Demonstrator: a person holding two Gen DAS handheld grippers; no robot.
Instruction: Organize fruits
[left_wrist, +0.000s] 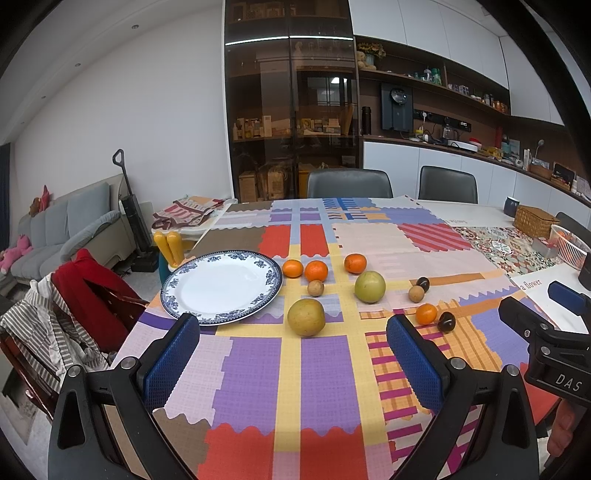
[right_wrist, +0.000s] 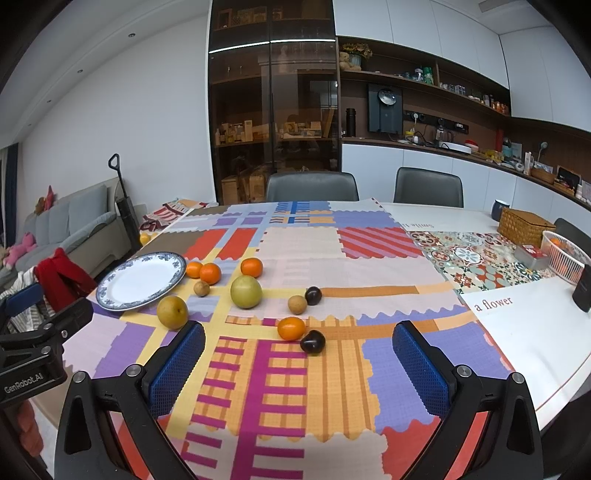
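A blue-rimmed white plate (left_wrist: 221, 286) (right_wrist: 142, 280) lies empty on the patchwork cloth at the left. To its right lie several oranges (left_wrist: 316, 270) (right_wrist: 210, 273), two yellow-green pears (left_wrist: 306, 317) (right_wrist: 172, 312), a nearer orange (left_wrist: 426, 314) (right_wrist: 291, 328), two dark plums (left_wrist: 446, 321) (right_wrist: 312, 341) and small brown fruits (left_wrist: 316, 288) (right_wrist: 297, 305). My left gripper (left_wrist: 291, 362) is open, hovering just short of the front pear. My right gripper (right_wrist: 299, 365) is open too, near the front orange and plum. Neither holds anything.
A wicker box (right_wrist: 524, 225), a white basket with oranges (right_wrist: 567, 256) and a dark mug (right_wrist: 499, 209) stand at the far right. Two grey chairs (right_wrist: 312, 186) face the far edge. A chair draped with red clothing (left_wrist: 92, 295) stands left of the table.
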